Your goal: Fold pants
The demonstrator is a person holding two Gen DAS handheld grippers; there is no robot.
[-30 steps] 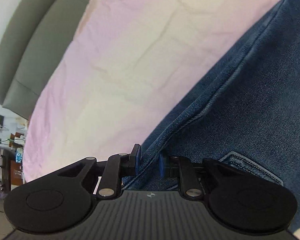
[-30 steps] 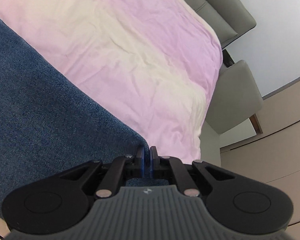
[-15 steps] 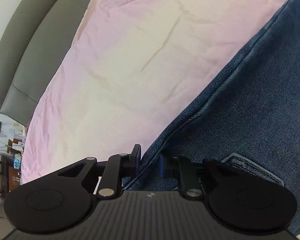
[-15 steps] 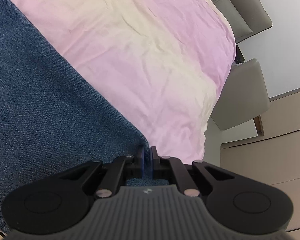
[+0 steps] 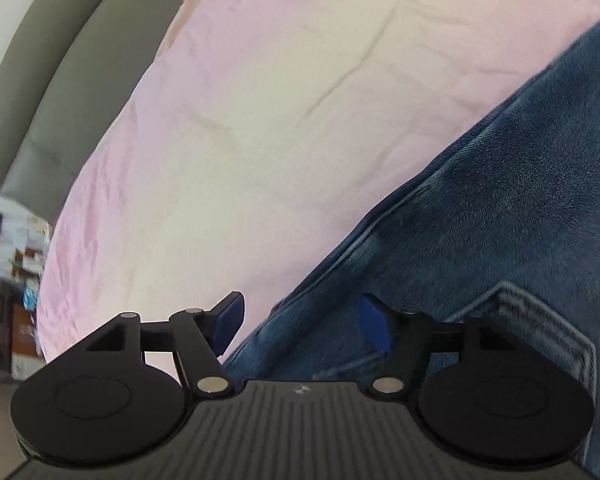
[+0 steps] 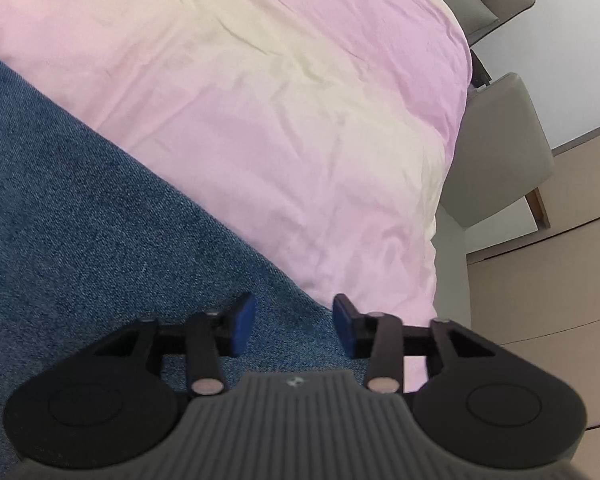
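Left gripper [image 5: 300, 322] spread wide over the jeans [image 5: 480, 248] edge, gripping nothing. Right gripper [image 6: 294, 328] equally wide above their corner. Denim lies flat on the pink bedsheet [image 6: 284, 120]; grey headboard [image 5: 60, 92] beyond.

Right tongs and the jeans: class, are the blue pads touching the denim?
Apart. In the right wrist view the right tongs stand open, with a clear gap between each pad and the jeans edge between them.
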